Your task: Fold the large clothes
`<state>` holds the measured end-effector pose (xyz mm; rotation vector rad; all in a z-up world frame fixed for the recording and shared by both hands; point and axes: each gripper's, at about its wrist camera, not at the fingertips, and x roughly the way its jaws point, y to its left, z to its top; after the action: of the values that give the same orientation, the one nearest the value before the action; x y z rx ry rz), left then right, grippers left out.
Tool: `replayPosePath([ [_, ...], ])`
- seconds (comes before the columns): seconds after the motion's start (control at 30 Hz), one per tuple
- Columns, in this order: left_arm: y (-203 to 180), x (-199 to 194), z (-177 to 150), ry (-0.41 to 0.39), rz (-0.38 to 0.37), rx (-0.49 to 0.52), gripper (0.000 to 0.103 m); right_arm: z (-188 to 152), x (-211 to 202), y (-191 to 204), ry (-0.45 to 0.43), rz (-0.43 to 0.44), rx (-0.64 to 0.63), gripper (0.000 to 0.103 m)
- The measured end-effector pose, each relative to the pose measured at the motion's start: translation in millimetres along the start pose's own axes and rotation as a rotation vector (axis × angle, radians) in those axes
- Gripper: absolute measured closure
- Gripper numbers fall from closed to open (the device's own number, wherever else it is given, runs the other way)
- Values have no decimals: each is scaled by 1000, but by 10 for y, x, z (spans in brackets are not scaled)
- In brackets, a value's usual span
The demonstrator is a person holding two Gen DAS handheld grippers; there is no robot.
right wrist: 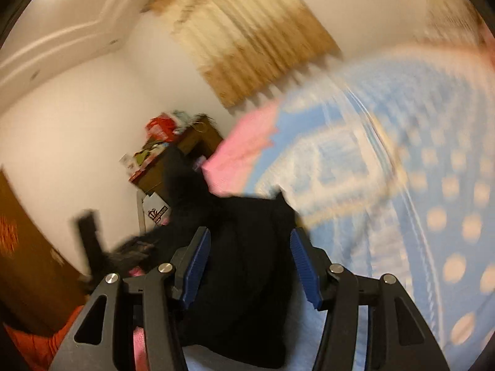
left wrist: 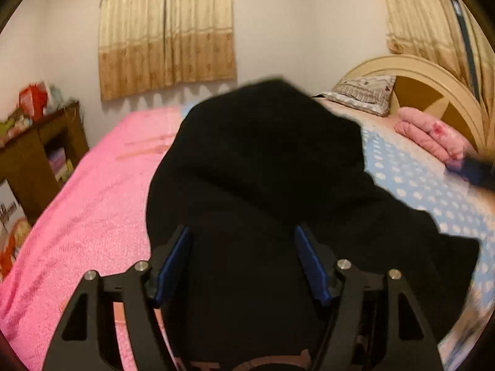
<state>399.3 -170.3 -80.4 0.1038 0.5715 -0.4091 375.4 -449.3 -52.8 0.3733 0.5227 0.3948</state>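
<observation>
Black garment is bunched in a heap on the bed, straddling the seam where the pink blanket meets the blue dotted sheet. Headboard, a pillow and a folded pink quilt sit beyond the garment on its right; a brown shelf unit stands off the bed's left side.

Left gripper: jaws partly open, blue pads clear of the cloth, garment lying in front and between them, nothing held.

Right gripper: jaws partly open, black fabric between the pads but not pinched as far as I can see. Right view is heavily motion-blurred.
</observation>
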Motion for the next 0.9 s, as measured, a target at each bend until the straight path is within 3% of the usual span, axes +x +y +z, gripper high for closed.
replayPosePath([
  [0.07, -138, -16, -16, -6, -25, 12, 33, 177, 159, 310, 19, -17, -97, 48],
  [0.17, -511, -90, -63, -29, -16, 229, 33, 377, 649, 696, 76, 20, -171, 48],
  [0.23, -695, -113, -133, -58, -20, 308, 33, 450, 1002, 740, 127, 16, -172, 48],
  [0.33, -584, -106, -187, -88, -61, 279, 32, 377, 1599, 539, 260, -36, -191, 49],
  [0.4, -424, -66, -170, -74, -120, 236, 32, 169, 1946, 192, 352, -56, -127, 50],
  [0.6, -447, 184, -69, -53, -176, 209, 24, -46, 2069, -204, 268, -72, -49, 50],
  [0.7, -470, 368, 25, -42, -180, 203, 21, -43, 2311, -569, 329, -165, 62, 51],
  [0.77, -430, 442, 69, -33, -159, 190, 20, -63, 2418, -720, 344, -140, 146, 50],
  [0.9, -303, 354, 60, -48, -157, 185, 19, -65, 2250, -465, 286, -261, 15, 51],
])
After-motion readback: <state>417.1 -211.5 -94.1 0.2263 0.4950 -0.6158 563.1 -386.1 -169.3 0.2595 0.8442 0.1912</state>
